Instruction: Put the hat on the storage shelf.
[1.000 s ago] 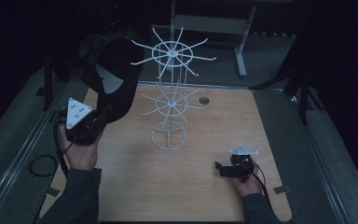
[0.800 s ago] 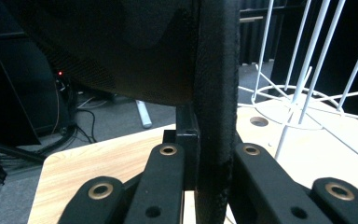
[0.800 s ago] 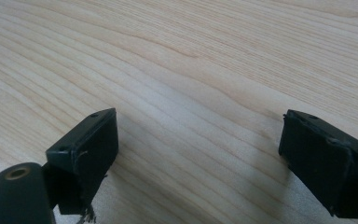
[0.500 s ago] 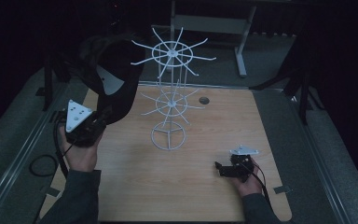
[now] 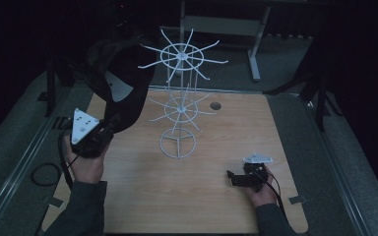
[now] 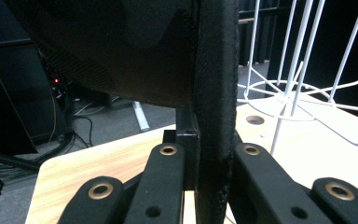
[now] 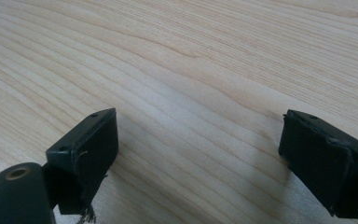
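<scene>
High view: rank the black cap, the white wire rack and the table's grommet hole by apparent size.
1. White wire rack, though its height brings it nearer the camera.
2. Black cap, also raised, clamped in the left gripper.
3. Grommet hole.

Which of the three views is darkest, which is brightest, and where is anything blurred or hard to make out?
High view: darkest, dim overall, surroundings near black, so the black cap blends into them. Left gripper view: the cap's brim fabric is sharp near the jaws, the white wire rack slightly soft. Right gripper view: brightest, evenly lit wooden table with soft shadows beneath the open right gripper.
</scene>
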The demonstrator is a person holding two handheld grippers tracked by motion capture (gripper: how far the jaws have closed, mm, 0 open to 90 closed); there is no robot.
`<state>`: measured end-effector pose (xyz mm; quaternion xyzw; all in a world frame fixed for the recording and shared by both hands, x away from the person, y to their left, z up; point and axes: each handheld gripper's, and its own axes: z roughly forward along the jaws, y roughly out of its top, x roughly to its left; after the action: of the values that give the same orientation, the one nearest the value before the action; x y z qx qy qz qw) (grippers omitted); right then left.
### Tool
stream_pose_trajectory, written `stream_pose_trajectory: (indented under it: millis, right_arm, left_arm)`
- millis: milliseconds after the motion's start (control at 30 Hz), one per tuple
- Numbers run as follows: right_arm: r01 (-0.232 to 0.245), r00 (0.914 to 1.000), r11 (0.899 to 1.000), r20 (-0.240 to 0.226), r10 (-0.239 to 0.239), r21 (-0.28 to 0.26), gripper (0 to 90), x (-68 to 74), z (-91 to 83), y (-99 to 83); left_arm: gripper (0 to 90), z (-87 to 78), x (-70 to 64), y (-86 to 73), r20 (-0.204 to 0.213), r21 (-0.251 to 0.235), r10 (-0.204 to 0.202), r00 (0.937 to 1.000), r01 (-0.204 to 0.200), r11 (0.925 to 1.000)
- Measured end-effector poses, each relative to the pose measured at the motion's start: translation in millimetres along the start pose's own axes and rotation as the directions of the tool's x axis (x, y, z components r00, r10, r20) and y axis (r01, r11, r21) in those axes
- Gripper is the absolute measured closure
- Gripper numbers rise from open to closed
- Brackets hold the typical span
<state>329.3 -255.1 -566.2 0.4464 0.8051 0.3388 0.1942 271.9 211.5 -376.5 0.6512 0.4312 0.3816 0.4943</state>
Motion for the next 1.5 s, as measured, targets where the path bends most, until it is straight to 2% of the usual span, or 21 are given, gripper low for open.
stream_pose_trajectory:
  millis: [1033, 1500]
  right_arm:
    - [0.001, 1.0, 1.0, 0.0, -0.001, 0.0, 11.7, 0.0, 0.0, 0.0]
    - [0.0, 1.0, 1.0, 0.0, 0.0, 0.0, 11.7, 0.0, 0.0, 0.0]
  left_arm:
    - [86.5, -2.5, -6.2, -11.8, 0.009, -0.044, 0.019, 0.9998, -0.018, 0.9989]
    - [86.2, 1.1, -12.1, -18.5, 0.033, -0.051, 0.027, 0.9991, -0.026, 0.9984]
